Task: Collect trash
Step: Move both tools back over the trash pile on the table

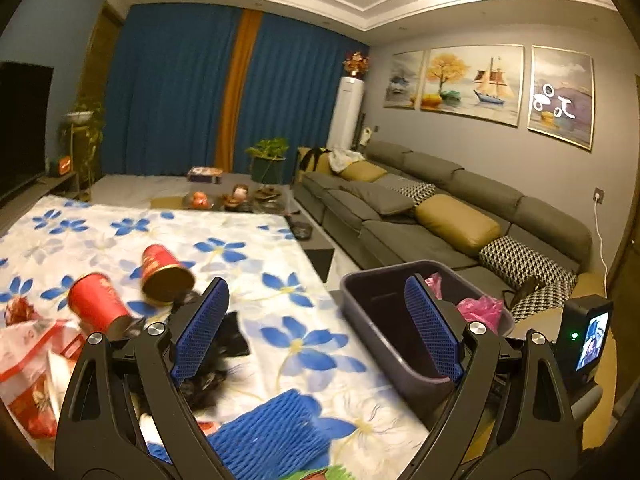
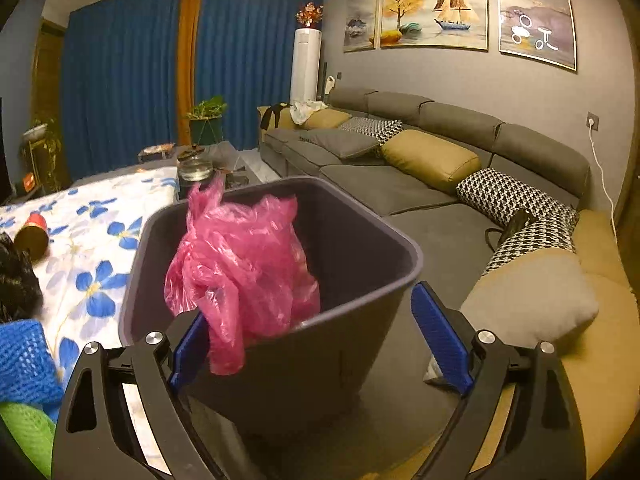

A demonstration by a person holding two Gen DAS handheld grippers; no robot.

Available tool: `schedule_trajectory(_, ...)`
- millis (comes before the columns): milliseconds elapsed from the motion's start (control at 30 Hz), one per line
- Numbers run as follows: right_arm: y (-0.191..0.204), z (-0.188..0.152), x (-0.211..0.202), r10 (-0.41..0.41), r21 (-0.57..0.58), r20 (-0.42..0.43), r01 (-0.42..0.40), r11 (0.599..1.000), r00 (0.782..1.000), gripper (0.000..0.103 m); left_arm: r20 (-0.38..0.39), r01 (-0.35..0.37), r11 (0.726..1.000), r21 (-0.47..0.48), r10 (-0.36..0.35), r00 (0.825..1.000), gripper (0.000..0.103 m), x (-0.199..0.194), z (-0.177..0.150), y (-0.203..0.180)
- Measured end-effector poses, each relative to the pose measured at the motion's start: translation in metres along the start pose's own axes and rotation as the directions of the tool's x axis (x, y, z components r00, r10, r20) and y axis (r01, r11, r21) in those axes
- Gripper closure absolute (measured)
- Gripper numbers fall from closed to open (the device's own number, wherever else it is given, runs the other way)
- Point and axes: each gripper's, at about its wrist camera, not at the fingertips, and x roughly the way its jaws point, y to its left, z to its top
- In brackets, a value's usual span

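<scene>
A dark grey bin (image 2: 360,248) stands beside the table, right in front of my right gripper (image 2: 314,346), whose jaws are wide open around its near wall. A pink plastic bag (image 2: 240,272) hangs over the bin's near rim, against the left pad, unpinched. My left gripper (image 1: 316,328) is open over the flowered tablecloth (image 1: 256,240), with the bin (image 1: 384,320) at its right finger. A crumpled black bag (image 1: 216,360) lies by its left finger. Two red paper cups (image 1: 166,276) (image 1: 98,304) lie tipped over, and a blue foam net (image 1: 272,428) lies near the front edge.
Red-and-white wrappers (image 1: 28,360) litter the table's left side. A long grey sofa (image 2: 420,184) with cushions runs along the right wall. A low table (image 1: 240,200) with bowls stands beyond the cloth. A green net (image 2: 24,424) lies beside the blue one.
</scene>
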Motion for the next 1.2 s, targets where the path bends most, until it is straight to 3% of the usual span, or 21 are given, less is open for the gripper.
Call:
schedule_trajectory(300, -0.002, -0.006, -0.014, 0.048, 0.040, -0.015, -0.047, 0.998, 0.999, 0.011, 0.015, -0.073, 0.997, -0.005, 0.073, 0.997, 0.015, -0.030, -0.011, 0.038)
schedule_trajectory(500, 0.008, 0.025, -0.007, 0.050, 0.044, 0.006, -0.051, 0.998, 0.999, 0.008, -0.020, -0.091, 0.995, -0.039, 0.090, 0.996, 0.015, -0.039, -0.023, 0.059)
schedule_trajectory(567, 0.011, 0.034, 0.015, -0.003, 0.026, -0.083, 0.005, 1.000, 0.997, 0.007, -0.020, -0.096, 0.995, -0.038, 0.095, 0.995, 0.015, -0.042, -0.022, 0.059)
schedule_trajectory(600, 0.015, 0.035, 0.030, -0.028, -0.004, -0.174, 0.028, 1.000, 0.984, 0.007, -0.015, -0.094, 0.995, -0.037, 0.094, 0.995, 0.015, -0.045, -0.022, 0.060)
schedule_trajectory(633, 0.017, 0.032, 0.033, -0.009, -0.006, -0.195, 0.007, 1.000, 0.981, 0.007, -0.009, -0.094, 0.995, -0.034, 0.094, 0.996, 0.015, -0.047, -0.023, 0.061)
schedule_trajectory(733, 0.014, 0.023, 0.020, 0.046, 0.030, -0.140, -0.042, 0.999, 0.989, 0.007, 0.011, -0.107, 0.994, -0.020, 0.108, 0.994, 0.015, -0.053, -0.024, 0.064)
schedule_trajectory(867, 0.005, 0.017, 0.011, 0.104, 0.094, -0.127, -0.093, 0.991, 0.986, 0.007, -0.012, -0.118, 0.992, -0.032, 0.118, 0.993, 0.015, -0.048, -0.028, 0.073)
schedule_trajectory(1000, -0.003, 0.026, -0.017, 0.134, 0.137, -0.009, -0.132, 0.982, 0.991, 0.007, -0.032, -0.118, 0.992, -0.035, 0.117, 0.993, 0.015, -0.047, -0.036, 0.079)
schedule_trajectory(1200, 0.025, 0.016, -0.065, 0.238, 0.076, 0.107, -0.247, 0.966, 0.965, 0.007, -0.037, -0.119, 0.993, -0.003, 0.119, 0.992, 0.015, -0.055, -0.049, 0.085)
